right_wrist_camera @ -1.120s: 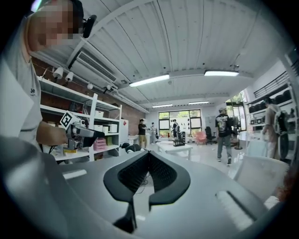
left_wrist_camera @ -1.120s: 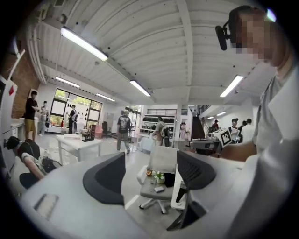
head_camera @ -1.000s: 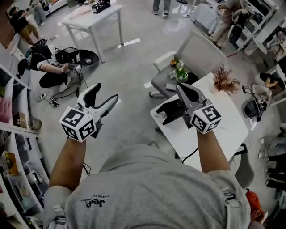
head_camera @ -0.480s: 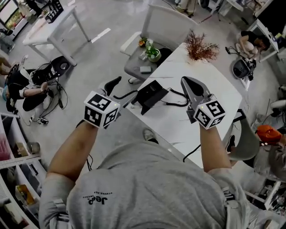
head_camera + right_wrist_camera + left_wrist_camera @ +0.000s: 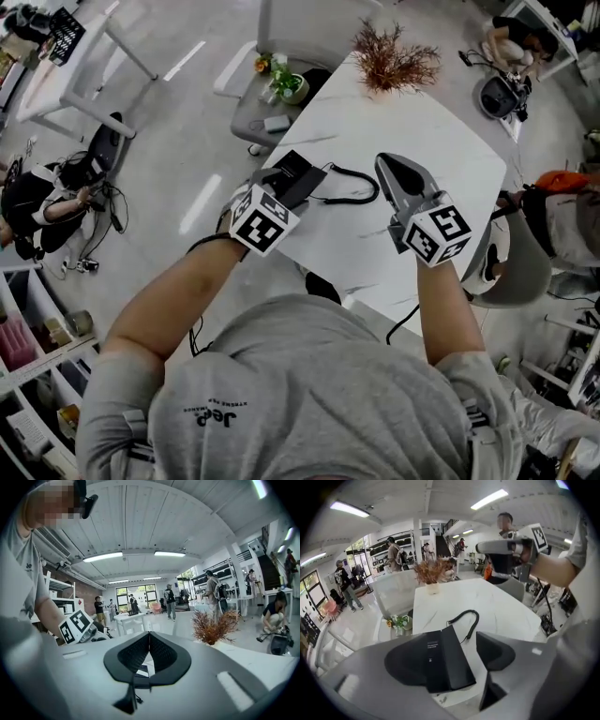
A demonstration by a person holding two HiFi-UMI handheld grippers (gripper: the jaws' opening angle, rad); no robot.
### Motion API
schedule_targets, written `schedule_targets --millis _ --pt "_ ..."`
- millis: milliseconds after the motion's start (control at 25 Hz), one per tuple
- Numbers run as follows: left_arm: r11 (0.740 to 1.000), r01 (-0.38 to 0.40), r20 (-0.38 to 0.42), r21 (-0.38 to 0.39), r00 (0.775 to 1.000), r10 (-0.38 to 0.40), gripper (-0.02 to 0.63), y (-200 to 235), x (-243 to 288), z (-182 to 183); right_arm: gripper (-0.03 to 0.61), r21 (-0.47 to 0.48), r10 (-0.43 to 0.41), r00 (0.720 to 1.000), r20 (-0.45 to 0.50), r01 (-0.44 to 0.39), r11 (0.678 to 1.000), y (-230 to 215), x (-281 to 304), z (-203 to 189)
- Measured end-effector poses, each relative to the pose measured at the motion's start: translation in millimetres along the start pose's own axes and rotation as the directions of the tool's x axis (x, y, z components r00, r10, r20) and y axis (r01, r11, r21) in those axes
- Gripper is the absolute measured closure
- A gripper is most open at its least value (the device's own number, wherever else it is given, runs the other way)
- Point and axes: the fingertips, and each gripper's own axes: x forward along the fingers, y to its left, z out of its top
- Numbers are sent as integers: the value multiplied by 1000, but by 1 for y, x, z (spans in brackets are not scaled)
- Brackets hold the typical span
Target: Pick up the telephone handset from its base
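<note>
A black telephone [image 5: 302, 174] lies on the near left corner of the white table [image 5: 441, 141], and its coiled cord [image 5: 356, 194] curls off to the right. I cannot tell handset from base. My left gripper [image 5: 279, 184] points steeply down over it. In the left gripper view the phone [image 5: 440, 660] sits between the wide-apart jaws of the left gripper [image 5: 450, 656]; they are closing, with the pads clear of it. My right gripper [image 5: 387, 169] hovers over the table to the phone's right, nearly level, its jaw tips together and nothing in them [image 5: 149, 637].
A vase of dried red-brown twigs [image 5: 394, 61] stands at the table's far edge. A grey chair [image 5: 300, 33] with a small potted plant [image 5: 281, 84] is beyond the table's left corner. A person [image 5: 37, 197] sits on the floor far left. Another chair [image 5: 516, 267] is at the right.
Both grippers have come from over the floor to the table. The left one swung right and dipped down onto the phone; the right one now hangs over the tabletop.
</note>
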Motion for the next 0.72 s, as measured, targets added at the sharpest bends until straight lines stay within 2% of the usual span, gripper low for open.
schedule_targets --millis 160,360,720 --pt "996 3 -135 93 991 9 264 -15 50 -23 574 41 -28 999 -17 29 999 -20 -11 -24" --pt "975 -47 -259 218 960 104 268 -9 94 -46 574 79 -45 998 -32 47 996 -40 -22 -44" --pt "973 -31 -372 230 921 117 287 -12 115 -62 574 137 -71 997 -30 75 988 -56 -41 -64"
